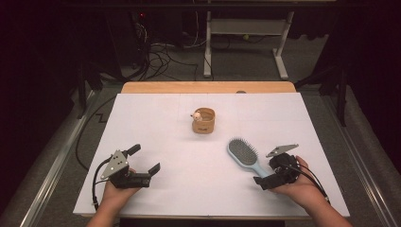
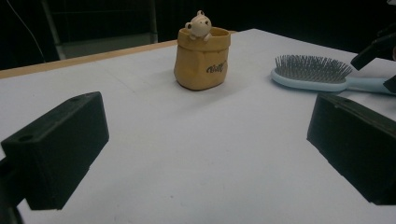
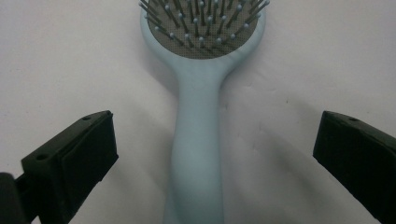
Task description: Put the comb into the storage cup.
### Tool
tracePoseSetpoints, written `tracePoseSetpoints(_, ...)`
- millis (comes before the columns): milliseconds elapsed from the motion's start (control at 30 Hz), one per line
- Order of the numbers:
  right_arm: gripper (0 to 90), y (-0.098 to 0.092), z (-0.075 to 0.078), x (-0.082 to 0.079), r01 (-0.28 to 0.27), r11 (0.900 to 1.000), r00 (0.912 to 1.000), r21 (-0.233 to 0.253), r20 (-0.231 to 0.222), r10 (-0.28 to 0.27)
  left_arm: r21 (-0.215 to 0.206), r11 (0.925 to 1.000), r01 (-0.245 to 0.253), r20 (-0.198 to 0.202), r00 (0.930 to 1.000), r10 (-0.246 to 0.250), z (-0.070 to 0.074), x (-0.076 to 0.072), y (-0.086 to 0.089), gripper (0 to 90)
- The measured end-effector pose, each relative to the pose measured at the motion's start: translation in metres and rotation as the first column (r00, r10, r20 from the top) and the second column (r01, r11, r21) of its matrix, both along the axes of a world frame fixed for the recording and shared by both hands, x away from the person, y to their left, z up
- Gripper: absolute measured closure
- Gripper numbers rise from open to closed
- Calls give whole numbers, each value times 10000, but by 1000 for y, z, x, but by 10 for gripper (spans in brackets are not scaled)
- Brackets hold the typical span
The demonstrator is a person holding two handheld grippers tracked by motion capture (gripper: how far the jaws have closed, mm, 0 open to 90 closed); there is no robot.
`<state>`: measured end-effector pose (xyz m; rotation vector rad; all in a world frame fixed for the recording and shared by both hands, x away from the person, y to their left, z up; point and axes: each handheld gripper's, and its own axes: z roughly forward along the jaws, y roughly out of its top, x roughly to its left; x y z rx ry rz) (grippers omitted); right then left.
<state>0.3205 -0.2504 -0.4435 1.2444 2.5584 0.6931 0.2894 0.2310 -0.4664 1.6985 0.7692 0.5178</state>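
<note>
Hairbrush (image 1: 243, 154): pale blue, oval head, grey bristles with small ball tips facing up; lies flat on the white tabletop (image 1: 170, 142), right of centre, handle toward the person.
Right hand-held gripper (image 1: 279, 161): jaws wide apart, straddling the handle, not touching it.
Left hand-held gripper (image 1: 145, 159): jaws wide, holding nothing, resting low at the near left.
Pouch-shaped holder (image 1: 204, 121): tan, upright, small bear figure at its rim; stands mid-table, well apart from the hairbrush.

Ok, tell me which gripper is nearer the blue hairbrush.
Right. The right gripper is open with its jaws either side of the hairbrush handle, not touching it. The left gripper, also open, sits across the table, well to the brush's left.
</note>
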Motion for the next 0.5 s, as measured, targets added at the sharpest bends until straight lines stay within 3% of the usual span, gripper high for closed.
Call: tracePoseSetpoints(500,4,17,1,18,-489,9985,9983,-253,-343,480,-87,10000,31,-17,10000,-31,0,1,1,0)
